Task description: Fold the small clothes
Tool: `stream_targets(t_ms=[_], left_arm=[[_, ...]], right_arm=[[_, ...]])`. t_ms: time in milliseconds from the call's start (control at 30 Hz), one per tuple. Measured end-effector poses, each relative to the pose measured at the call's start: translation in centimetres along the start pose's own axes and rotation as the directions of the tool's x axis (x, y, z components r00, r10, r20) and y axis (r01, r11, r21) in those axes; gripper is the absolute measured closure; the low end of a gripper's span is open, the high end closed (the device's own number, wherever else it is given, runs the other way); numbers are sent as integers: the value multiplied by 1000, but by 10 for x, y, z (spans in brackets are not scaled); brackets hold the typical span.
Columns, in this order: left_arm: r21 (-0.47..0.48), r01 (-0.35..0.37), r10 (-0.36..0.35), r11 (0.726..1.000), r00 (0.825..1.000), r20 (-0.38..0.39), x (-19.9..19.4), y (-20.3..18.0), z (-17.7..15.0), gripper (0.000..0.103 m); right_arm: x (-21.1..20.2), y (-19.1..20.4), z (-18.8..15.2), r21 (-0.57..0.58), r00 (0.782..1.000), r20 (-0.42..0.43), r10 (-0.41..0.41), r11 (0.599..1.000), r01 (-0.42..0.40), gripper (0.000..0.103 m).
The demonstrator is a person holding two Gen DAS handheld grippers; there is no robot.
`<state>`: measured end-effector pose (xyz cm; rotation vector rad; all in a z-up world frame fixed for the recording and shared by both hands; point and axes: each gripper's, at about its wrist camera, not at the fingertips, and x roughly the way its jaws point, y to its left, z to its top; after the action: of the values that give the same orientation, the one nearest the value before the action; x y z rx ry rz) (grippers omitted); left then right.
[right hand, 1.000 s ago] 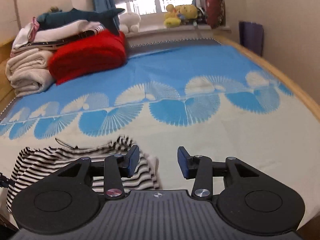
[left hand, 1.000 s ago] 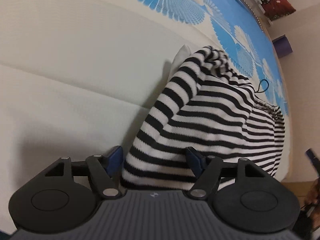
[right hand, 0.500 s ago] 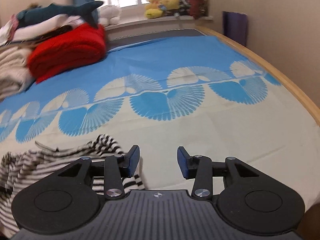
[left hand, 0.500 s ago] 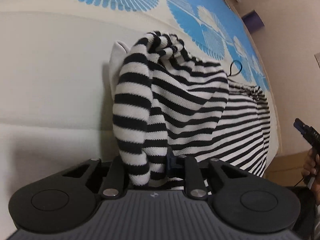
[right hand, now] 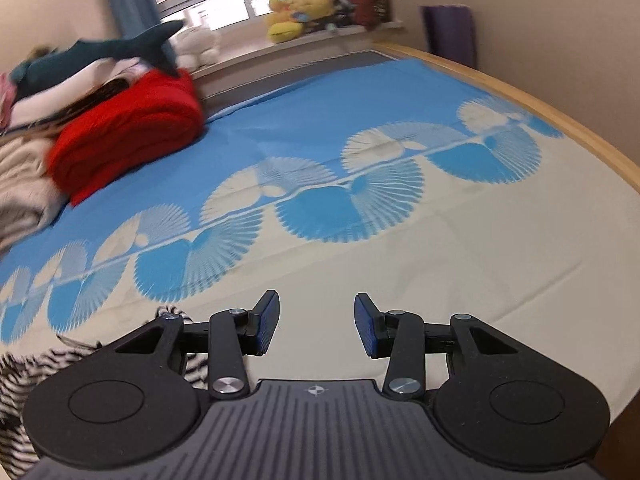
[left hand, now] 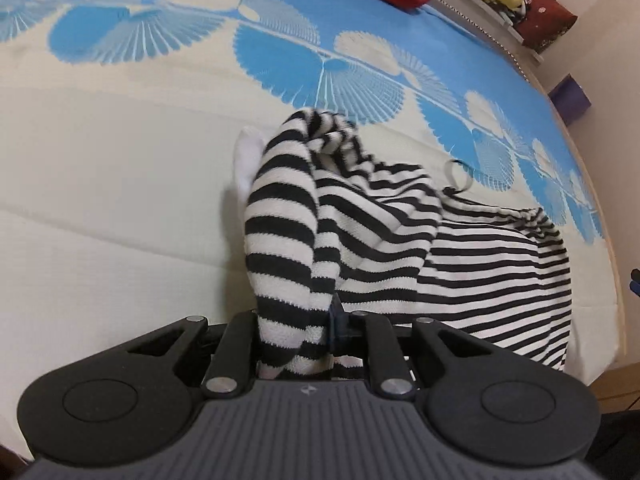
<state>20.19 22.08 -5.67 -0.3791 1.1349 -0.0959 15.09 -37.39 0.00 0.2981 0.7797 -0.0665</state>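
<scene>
Our left tongs (left hand: 296,332) are clenched on a bunched fold of the striped garment (left hand: 400,240), which lies on the cream part of the bed (left hand: 100,200) and spreads toward 2 o'clock in the left wrist view. Our right tongs (right hand: 316,322) hang released above the bed, nothing between their blue pads (right hand: 267,320). In that view the garment shows at 8 o'clock. A red blanket (right hand: 128,136) sits at 10 o'clock.

Open bedspread (right hand: 460,248) ahead; red blanket (right hand: 128,136) blocks the far-left corner.
</scene>
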Motion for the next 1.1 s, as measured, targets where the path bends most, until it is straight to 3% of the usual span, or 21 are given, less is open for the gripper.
stream_targets(t_ms=[67,133,200,333,467,700,767,800,833,967,1100], left_arm=[[5,39,-39,999,999,23,-10,-12,1,86],[14,122,-123,992,991,46,-18,-32,5,86],[14,214,-215,977,975,55,-20,-56,8,86],[54,303,-305,951,952,15,-6,-123,12,86],[94,340,-337,936,940,-41,27,-199,12,86],[127,351,-338,928,934,-116,92,-314,-8,84],[109,430,-409,896,896,-173,105,-330,-12,80],[93,478,-455,873,868,-198,107,-336,-12,68],[97,501,-479,860,858,-187,104,-338,-11,65],[147,494,-494,857,868,-42,72,-314,5,61],[115,399,-408,910,911,61,48,-264,13,61]], right_arm=[[-1,7,-1,-28,1000,0,14,1000,-14,60],[-3,11,-2,-48,1000,2,25,999,-25,60],[-5,13,-1,-60,999,6,36,998,-35,60],[-9,11,-2,-58,999,12,38,998,-38,60],[-13,5,-2,-63,999,32,12,998,-10,60],[-14,-7,-1,-93,999,45,-28,995,32,60],[-13,-9,1,-94,998,46,-36,995,40,60],[-12,-10,2,-90,998,44,-37,995,41,60],[-11,-11,2,-83,998,44,-37,996,41,60],[-10,-9,3,-59,999,46,-8,998,11,60],[-12,8,2,-49,992,41,123,992,-121,60]])
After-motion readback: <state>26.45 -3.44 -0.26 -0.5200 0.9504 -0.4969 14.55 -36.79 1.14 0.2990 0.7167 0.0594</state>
